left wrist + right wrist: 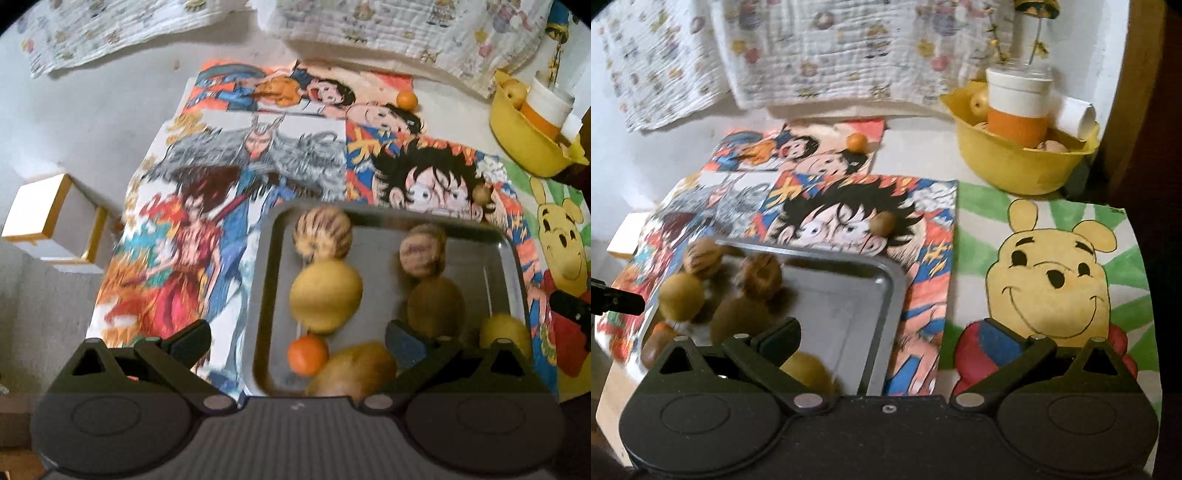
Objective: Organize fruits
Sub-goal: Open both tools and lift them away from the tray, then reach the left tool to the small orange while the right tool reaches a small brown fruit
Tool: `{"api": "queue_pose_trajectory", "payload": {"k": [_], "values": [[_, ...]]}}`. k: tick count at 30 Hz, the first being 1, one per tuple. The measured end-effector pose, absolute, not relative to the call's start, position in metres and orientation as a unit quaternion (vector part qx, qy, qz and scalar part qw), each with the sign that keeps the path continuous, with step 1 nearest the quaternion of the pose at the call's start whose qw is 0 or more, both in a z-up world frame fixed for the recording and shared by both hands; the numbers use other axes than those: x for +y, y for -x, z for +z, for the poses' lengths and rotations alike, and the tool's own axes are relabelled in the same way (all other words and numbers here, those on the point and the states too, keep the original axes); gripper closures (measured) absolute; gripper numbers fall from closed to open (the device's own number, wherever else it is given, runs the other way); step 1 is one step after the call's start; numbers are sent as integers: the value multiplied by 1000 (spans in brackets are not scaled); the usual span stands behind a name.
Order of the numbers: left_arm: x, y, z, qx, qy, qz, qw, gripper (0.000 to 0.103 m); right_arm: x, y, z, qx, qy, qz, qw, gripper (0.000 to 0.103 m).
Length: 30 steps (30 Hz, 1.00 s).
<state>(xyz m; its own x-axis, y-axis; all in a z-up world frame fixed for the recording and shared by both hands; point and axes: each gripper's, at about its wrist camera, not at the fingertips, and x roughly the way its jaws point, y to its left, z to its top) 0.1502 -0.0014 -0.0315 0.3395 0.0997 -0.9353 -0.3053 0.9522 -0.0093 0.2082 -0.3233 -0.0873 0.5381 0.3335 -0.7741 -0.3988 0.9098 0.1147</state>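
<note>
A metal tray (264, 280) (886, 295) lies on cartoon posters and holds several fruits: two striped round ones (322, 233) (423, 254), a yellow one (325, 295), a small orange (307, 353) and brown ones (436, 306). Loose on the posters are a small orange (406, 99) (857, 142) and a small brown fruit (482, 192) (882, 224). My left gripper (299, 339) hangs open over the tray's near end with nothing between its fingers. Over the tray's right corner my right gripper (890, 339) stands open and empty too.
A yellow bowl (517, 136) (1015, 166) at the far right holds a white and orange cup (1019, 107) and more fruit. A printed cloth (812, 55) lies along the back. White boxes (51, 218) sit left of the posters. A bear drawing (1052, 277) is at the right.
</note>
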Motion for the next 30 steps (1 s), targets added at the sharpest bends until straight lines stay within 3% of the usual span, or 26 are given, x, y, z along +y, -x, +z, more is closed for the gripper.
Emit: {"api": "queue_pose_trajectory", "payload": {"k": [13,23,25,30], "values": [[4,-228,-42,561,101,96,816,1,-294,-248,-97,431,45,202,878,1],[-12,-296,-52,546,47,22,836,1,-269,-285,-105,452,55,218,864,1],[-16,-312,-57,546,39,11,837,1,-267,-295,-108,456,42,220,862,3],[-32,-349,-71,540,1,-27,842,1,-257,-320,-123,473,13,202,858,21]]}}
